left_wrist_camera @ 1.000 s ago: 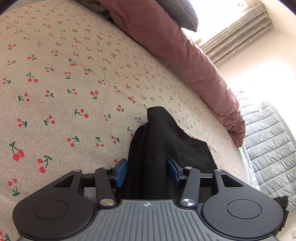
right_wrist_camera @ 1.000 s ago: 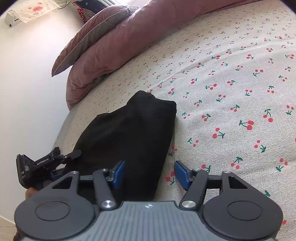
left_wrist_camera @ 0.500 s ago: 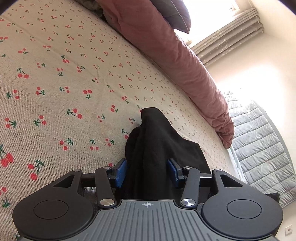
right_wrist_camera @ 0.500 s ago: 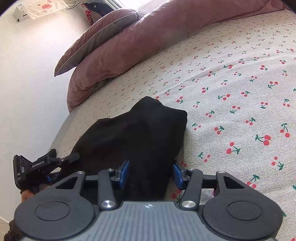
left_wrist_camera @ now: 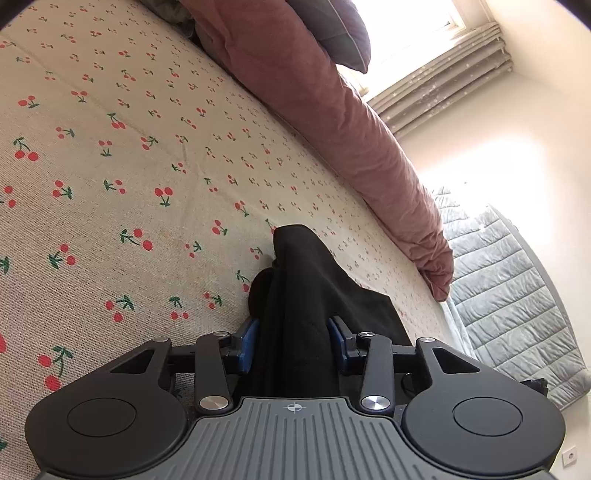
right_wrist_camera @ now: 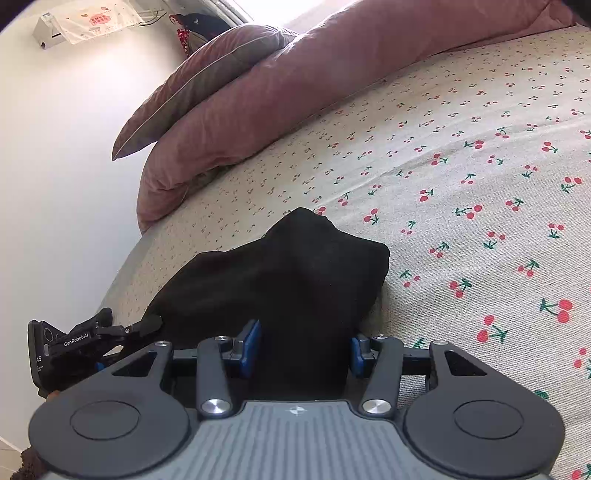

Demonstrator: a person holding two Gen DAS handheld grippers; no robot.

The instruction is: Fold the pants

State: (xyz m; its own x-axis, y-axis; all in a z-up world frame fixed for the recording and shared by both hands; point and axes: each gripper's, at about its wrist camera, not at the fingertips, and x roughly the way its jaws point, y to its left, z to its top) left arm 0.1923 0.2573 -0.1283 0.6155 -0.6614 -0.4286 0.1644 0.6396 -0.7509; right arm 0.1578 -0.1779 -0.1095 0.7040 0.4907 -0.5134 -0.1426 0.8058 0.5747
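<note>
The black pants (left_wrist_camera: 310,291) lie bunched on the cherry-print bed sheet (left_wrist_camera: 110,184), near the bed's edge. My left gripper (left_wrist_camera: 293,339) is shut on a thick bunch of the pants' near end, blue pads pressed against the cloth on both sides. In the right wrist view the pants (right_wrist_camera: 288,273) form a dark mound, lifted toward the camera. My right gripper (right_wrist_camera: 303,350) is shut on their near edge. The left gripper (right_wrist_camera: 96,336) also shows at the lower left of that view, gripping the other side.
A rolled pink duvet (left_wrist_camera: 332,110) and a pillow (left_wrist_camera: 332,33) lie along the far side of the bed. A grey quilted mattress edge (left_wrist_camera: 517,288) is at right. In the right wrist view the duvet (right_wrist_camera: 295,92) and a white wall (right_wrist_camera: 55,147) stand behind.
My right gripper closed from open onto the pants' near edge. Both grippers have lifted the cloth a little and moved slightly forward over the bed.
</note>
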